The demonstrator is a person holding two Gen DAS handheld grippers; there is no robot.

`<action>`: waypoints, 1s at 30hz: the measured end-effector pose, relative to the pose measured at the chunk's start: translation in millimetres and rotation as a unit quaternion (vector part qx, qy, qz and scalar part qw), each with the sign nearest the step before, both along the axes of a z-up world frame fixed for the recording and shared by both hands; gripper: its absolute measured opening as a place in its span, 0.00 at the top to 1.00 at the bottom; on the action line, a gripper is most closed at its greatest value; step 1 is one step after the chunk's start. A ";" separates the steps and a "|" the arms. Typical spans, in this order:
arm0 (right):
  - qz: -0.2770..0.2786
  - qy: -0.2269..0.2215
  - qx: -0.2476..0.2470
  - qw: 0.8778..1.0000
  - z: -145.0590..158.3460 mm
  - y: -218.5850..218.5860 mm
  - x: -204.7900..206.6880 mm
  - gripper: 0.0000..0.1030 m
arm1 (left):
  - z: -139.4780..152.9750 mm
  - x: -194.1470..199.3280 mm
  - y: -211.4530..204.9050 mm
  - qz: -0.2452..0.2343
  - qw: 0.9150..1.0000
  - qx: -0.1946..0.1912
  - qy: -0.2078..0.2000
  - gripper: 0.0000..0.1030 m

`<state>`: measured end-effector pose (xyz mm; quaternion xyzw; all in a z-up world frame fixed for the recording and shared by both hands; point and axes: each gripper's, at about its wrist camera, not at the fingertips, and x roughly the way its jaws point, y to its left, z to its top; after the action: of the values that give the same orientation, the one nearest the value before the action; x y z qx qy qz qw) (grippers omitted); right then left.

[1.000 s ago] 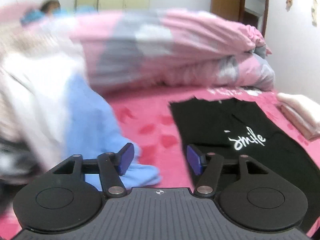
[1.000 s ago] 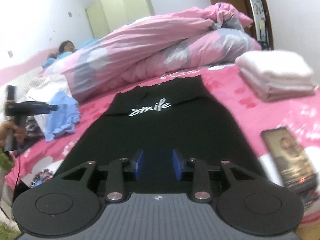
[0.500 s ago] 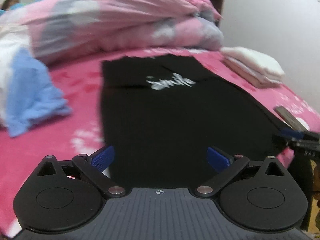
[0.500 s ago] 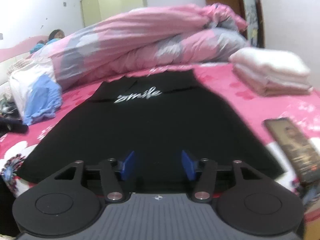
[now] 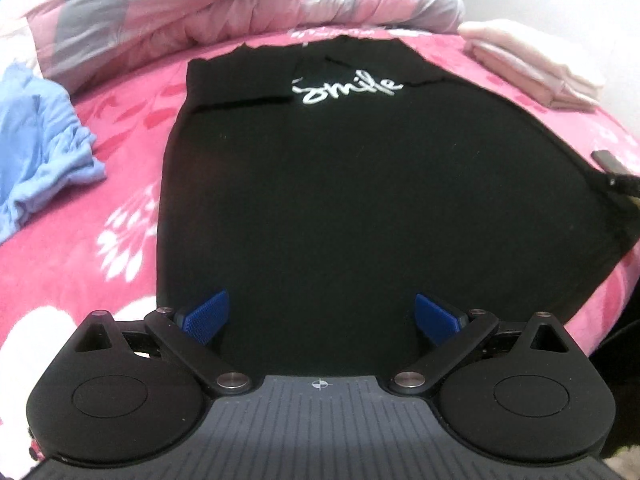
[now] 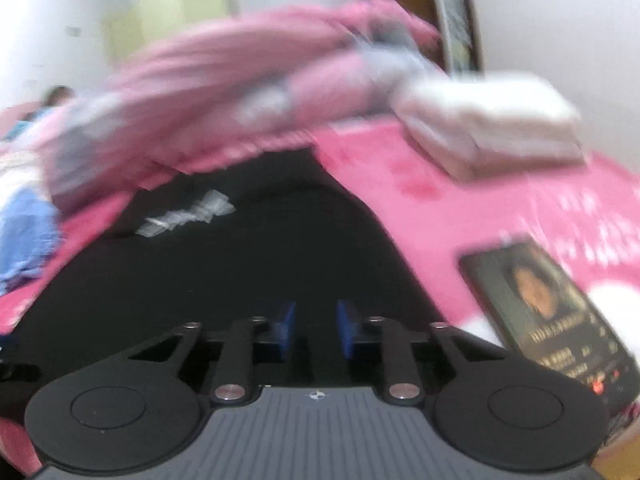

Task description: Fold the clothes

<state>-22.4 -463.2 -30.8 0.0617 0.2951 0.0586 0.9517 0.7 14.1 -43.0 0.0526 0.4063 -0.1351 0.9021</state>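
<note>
A black t-shirt [image 5: 360, 200] with white "Smile" lettering lies flat on the pink bed sheet [image 5: 120, 184], collar at the far end. My left gripper [image 5: 322, 314] is wide open over the near hem, its blue pads to either side of the cloth's left half. The right wrist view is blurred by motion. In it, my right gripper [image 6: 316, 330] hovers low over the shirt's [image 6: 240, 280] right part with a narrow gap between its pads. Only black fabric shows behind that gap, and I see no fold pinched in it.
A crumpled blue garment [image 5: 40, 132] lies left of the shirt. A folded pale stack [image 5: 528, 64] sits at the far right. A phone [image 6: 548, 304] lies on the sheet right of the shirt. A bunched pink quilt [image 5: 240, 12] fills the far side, with a person [image 6: 56, 96] lying beyond.
My left gripper swung from the blue garment to the shirt's near hem and opened wide. My right gripper's pads drew closer together, and its view shifted and blurred.
</note>
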 end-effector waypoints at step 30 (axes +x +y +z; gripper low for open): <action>0.012 0.048 -0.013 0.999 2.5 6.7 99.9 1.00 | -1.9 4.1 12.8 -0.032 0.999 -0.008 -0.005 0.00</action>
<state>77.5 -456.5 -28.3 0.0479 0.3423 0.0634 0.9362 4.8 26.9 -44.9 0.0590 0.3992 -0.1672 0.8996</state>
